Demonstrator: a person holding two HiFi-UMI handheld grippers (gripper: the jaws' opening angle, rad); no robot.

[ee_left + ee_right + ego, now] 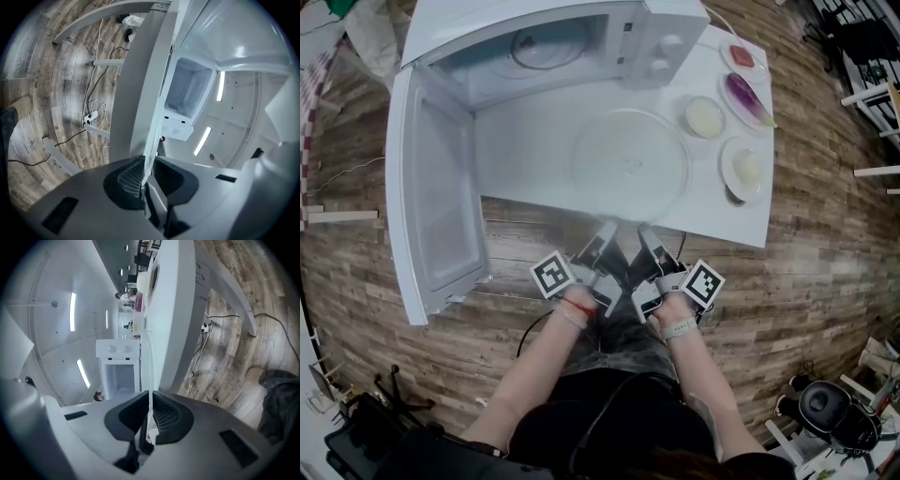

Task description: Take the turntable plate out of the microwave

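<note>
Left gripper (606, 232), right gripper (644, 234): held side by side, each clamped on near rim of turntable plate (630, 159). Plate: round disc of clear glass, laid flat on white table (525, 159) before open microwave (581, 42) (already out of cavity). Handling, as judged: rigid, weighty, slippery, breakable. Rim to be gripped at two points, plate carried level.

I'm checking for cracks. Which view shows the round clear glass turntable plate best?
The head view: the whole round clear glass turntable plate lies flat on the white table. Both gripper views show only its thin rim, edge-on, clamped by the left gripper and right gripper.
</note>
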